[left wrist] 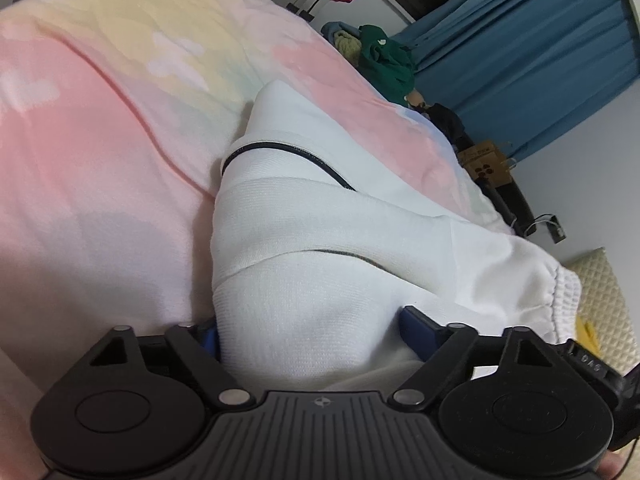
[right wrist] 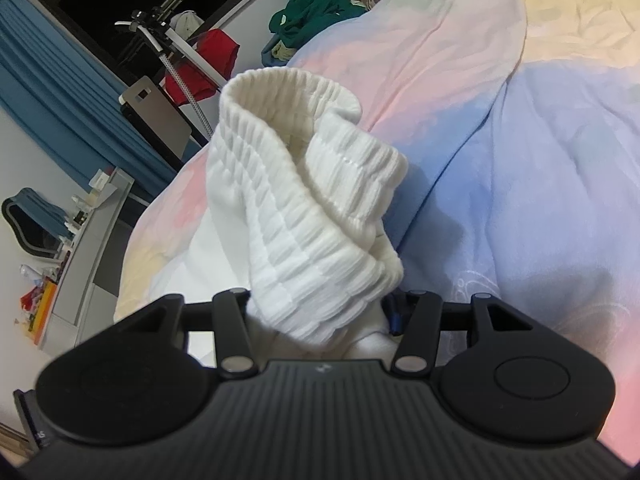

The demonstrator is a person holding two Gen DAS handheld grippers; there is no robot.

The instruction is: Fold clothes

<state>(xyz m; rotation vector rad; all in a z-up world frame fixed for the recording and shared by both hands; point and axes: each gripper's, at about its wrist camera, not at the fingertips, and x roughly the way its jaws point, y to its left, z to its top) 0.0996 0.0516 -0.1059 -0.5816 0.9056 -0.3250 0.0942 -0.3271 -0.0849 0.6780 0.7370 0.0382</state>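
A white garment (left wrist: 304,248) with a thin dark stripe lies bunched on the pastel bedspread (left wrist: 100,152). In the left wrist view my left gripper (left wrist: 312,332) holds a thick fold of it; the blue fingers (left wrist: 416,326) stand fairly wide apart with cloth filling the gap. Its ribbed elastic waistband (right wrist: 304,184) rises in front of my right gripper (right wrist: 320,312), which is shut on the band's lower part. Cloth hides most of that gripper's fingertips. The two grippers sit side by side.
A pile of green and other clothes (left wrist: 384,56) lies at the bed's far edge, also seen as the green heap (right wrist: 316,12). Blue curtains (left wrist: 540,60), a drying rack with red clothes (right wrist: 208,60), a cluttered desk (right wrist: 80,232) and a cream pillow (left wrist: 604,304) surround the bed.
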